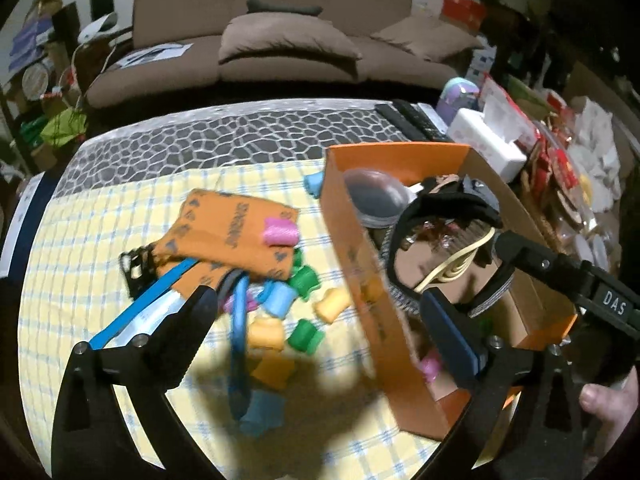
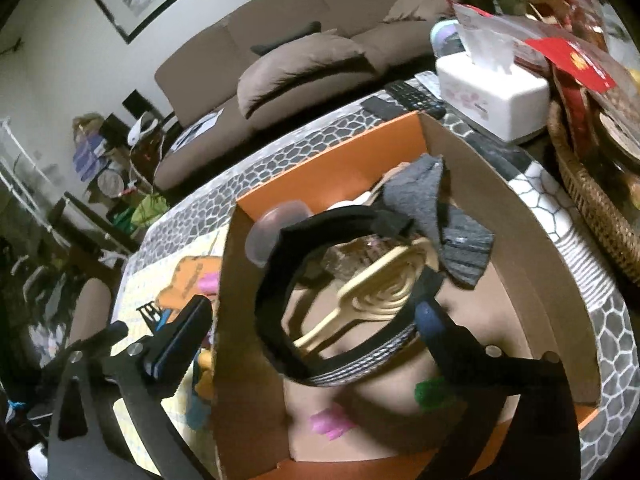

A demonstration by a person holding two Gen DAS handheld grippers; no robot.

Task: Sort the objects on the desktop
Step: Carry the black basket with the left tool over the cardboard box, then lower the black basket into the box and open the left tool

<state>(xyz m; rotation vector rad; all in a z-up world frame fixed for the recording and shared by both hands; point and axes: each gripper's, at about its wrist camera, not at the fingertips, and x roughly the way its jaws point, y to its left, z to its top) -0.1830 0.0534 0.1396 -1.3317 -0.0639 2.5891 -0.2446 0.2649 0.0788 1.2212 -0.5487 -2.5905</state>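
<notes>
The left gripper (image 1: 316, 312) stands wide open with nothing between its fingers, poised above the yellow checked tablecloth (image 1: 80, 232). Ahead of its left finger lies an orange printed fabric pouch (image 1: 228, 228) with a pink plastic spool (image 1: 280, 232) resting on it, and between the fingers a scatter of green, yellow and blue plastic spools (image 1: 304, 280) sits near a blue scissor-like handle (image 1: 240, 320). Its right finger reaches over the near wall of the orange cardboard box (image 1: 360, 264). The right gripper (image 2: 312, 320) is also spread wide and straddles the box's left wall (image 2: 248, 340): its left finger is outside the box, its right finger inside. Between its fingers a black headband with a grey patterned strip (image 2: 276, 320) stands tilted in the box; whether the right finger touches it cannot be told. Behind the band lie a pale wooden comb (image 2: 360, 300) and a grey cloth (image 2: 432, 200); below, on the box floor, sit a pink spool (image 2: 330, 422) and a green spool (image 2: 432, 392).
</notes>
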